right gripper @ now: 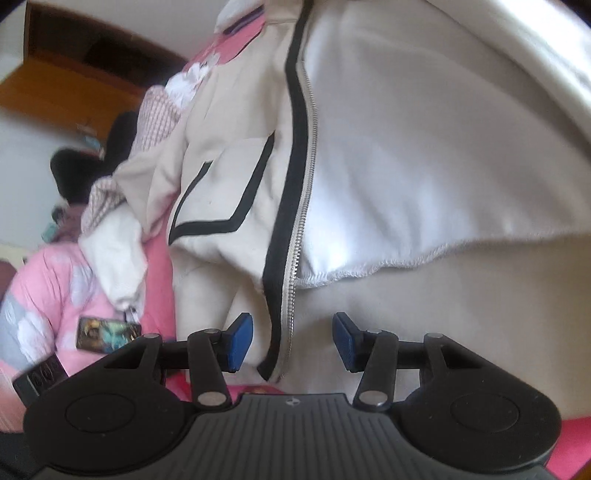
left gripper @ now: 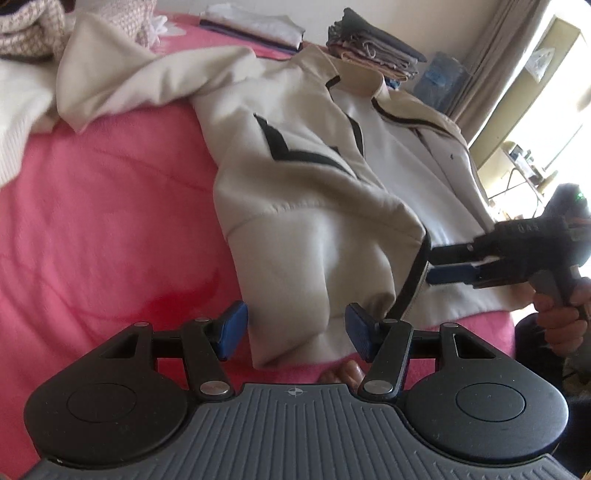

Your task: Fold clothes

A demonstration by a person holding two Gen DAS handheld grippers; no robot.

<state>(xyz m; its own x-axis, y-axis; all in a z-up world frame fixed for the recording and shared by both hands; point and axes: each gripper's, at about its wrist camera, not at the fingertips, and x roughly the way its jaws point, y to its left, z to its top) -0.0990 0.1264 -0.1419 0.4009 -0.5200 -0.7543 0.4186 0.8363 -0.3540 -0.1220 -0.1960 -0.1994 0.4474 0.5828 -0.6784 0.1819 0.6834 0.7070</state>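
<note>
A cream zip jacket [left gripper: 295, 184] with black trim lies opened on the pink bed cover [left gripper: 110, 221], collar far, hem near. My left gripper [left gripper: 295, 332] is open, and the jacket's lower left hem sits between its blue pads [left gripper: 232, 330]. My right gripper [left gripper: 430, 266] comes in from the right at the black-trimmed front edge. In the right wrist view this gripper [right gripper: 291, 341] is open too. The zipper edge [right gripper: 291, 295] of the jacket [right gripper: 406, 166] runs down between its blue pads [right gripper: 240, 339]. Neither gripper is closed on the cloth.
A stack of folded clothes [left gripper: 373, 48] and flat folded items [left gripper: 251, 26] lie at the far side. A checked garment [left gripper: 26, 33] and a white knit [left gripper: 14, 110] lie far left. A hand [left gripper: 561, 317] holds the right gripper. A phone [right gripper: 107, 332] lies on a pink quilt.
</note>
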